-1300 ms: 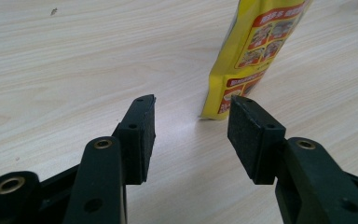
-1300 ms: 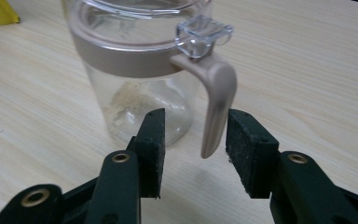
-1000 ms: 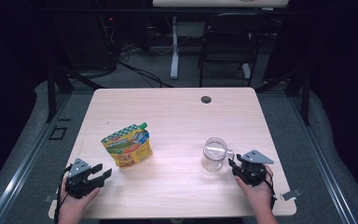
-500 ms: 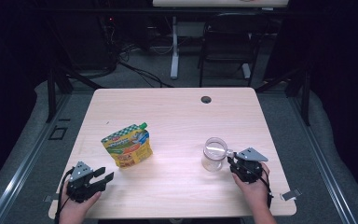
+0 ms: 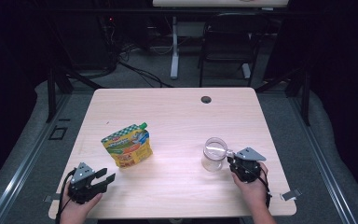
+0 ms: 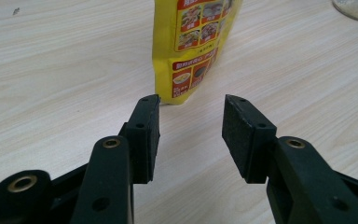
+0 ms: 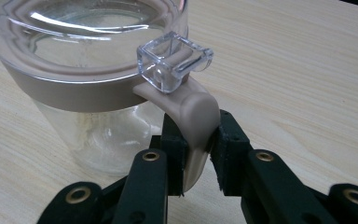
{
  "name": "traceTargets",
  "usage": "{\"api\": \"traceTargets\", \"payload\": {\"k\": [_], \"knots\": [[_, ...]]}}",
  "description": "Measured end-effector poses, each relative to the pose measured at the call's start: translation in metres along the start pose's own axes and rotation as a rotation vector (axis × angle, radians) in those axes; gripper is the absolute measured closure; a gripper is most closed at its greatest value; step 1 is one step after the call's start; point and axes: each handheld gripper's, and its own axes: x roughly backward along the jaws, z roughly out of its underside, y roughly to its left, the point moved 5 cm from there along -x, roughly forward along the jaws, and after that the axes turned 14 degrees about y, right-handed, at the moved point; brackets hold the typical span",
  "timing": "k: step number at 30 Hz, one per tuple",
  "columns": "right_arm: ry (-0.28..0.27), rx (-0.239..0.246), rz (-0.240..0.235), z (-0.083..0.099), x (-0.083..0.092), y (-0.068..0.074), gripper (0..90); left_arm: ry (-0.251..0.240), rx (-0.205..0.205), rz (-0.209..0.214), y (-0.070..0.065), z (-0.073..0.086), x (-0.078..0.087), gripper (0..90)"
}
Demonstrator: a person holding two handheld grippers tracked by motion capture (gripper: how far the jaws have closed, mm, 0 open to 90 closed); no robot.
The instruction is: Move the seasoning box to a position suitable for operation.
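- The clear jug stands upright at the lower right of the high view, on the pale wood tabletop; it has a beige band under its rim and a beige handle.
- The right gripper sits just to the right of the jug in the high view, held by a hand that comes in from the bottom edge.
- In the right gripper view the beige handle lies between the two black jaws, which have just been closing; both pads look to be against it, so the gripper is grasping the handle.
- A clear square latch sits on top of the handle, at the jug's rim.
- The yellow pouch stands at the centre left of the high view, well apart from the jug.
- The left gripper is at the lower left of the high view, its jaws apart and bare, aimed toward the pouch.
- In the left gripper view the pouch stands just beyond the released pads, untouched.
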Motion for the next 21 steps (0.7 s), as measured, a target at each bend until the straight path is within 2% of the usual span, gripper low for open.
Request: {"api": "traceTargets", "payload": {"k": [7,14,21], "knots": [[0.000,-0.011,0.002,0.000,0.002,0.001,76.3,0.001,-0.011,0.003,-0.003,-0.001,-0.001,57.1],[0.013,-0.005,-0.009,0.002,0.004,0.002,76.2,-0.004,-0.041,0.006,-0.009,-0.003,-0.001,59.0],[0.007,-0.011,-0.018,0.003,0.004,0.003,76.1,-0.006,-0.047,0.009,-0.011,-0.004,-0.002,59.0]]}}
